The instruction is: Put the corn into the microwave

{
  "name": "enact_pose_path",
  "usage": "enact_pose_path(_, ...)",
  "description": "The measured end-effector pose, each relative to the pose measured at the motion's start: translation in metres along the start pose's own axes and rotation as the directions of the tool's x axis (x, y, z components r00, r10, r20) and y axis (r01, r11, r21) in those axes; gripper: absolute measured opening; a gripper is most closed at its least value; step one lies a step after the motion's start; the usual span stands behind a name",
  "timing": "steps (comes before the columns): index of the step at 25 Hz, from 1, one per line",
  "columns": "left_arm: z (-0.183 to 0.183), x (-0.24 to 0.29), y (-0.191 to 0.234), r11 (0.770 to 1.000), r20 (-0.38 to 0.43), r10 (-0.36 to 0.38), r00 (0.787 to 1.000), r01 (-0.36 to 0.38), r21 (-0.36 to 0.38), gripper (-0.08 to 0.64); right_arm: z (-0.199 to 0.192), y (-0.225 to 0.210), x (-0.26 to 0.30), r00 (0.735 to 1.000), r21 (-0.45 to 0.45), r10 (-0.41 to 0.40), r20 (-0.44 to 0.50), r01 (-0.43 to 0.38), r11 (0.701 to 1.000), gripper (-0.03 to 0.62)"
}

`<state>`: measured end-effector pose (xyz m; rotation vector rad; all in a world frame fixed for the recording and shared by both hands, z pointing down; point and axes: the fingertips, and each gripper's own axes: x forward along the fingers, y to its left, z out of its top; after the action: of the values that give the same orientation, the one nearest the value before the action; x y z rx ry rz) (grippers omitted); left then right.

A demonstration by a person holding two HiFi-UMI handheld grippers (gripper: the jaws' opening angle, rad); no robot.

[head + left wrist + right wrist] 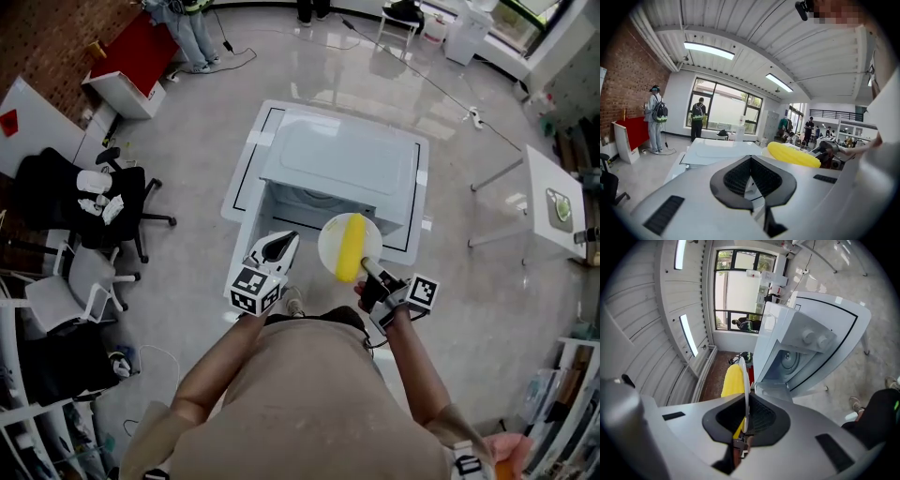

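A yellow corn cob (349, 246) lies on a round white plate (328, 242). My right gripper (368, 274) is shut on the plate's near rim and holds it just in front of the white microwave (342, 159). The microwave's cavity (787, 359) stands open towards me. In the right gripper view the plate (746, 376) shows edge-on between the jaws, with the corn (732, 380) to its left. My left gripper (278, 247) hovers left of the plate, its tips together and nothing in it. From the left gripper view the corn (793, 153) sits at the right.
The microwave stands on a white table (246, 159) marked with a black line. Black office chairs (94, 211) crowd the left side. A red board (131, 52) leans at the far left, and another white table (553, 202) stands to the right. People stand by the far windows (697, 119).
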<state>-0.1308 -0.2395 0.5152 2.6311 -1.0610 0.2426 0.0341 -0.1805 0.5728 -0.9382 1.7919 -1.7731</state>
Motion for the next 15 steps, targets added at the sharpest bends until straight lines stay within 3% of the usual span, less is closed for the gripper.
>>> enact_pose_path(8,-0.015,0.019,0.025,0.996,-0.054,-0.077,0.996,0.079,0.048,0.005,-0.003,-0.035,0.038,0.997,-0.01,-0.04,0.068,0.041,0.999,0.021)
enact_pose_path(15,-0.043,0.05,0.058,0.999,-0.119,-0.02,0.993,0.025,0.045,0.005,0.006,-0.076,0.069,0.995,-0.017,-0.06,0.074,0.062,0.998,0.021)
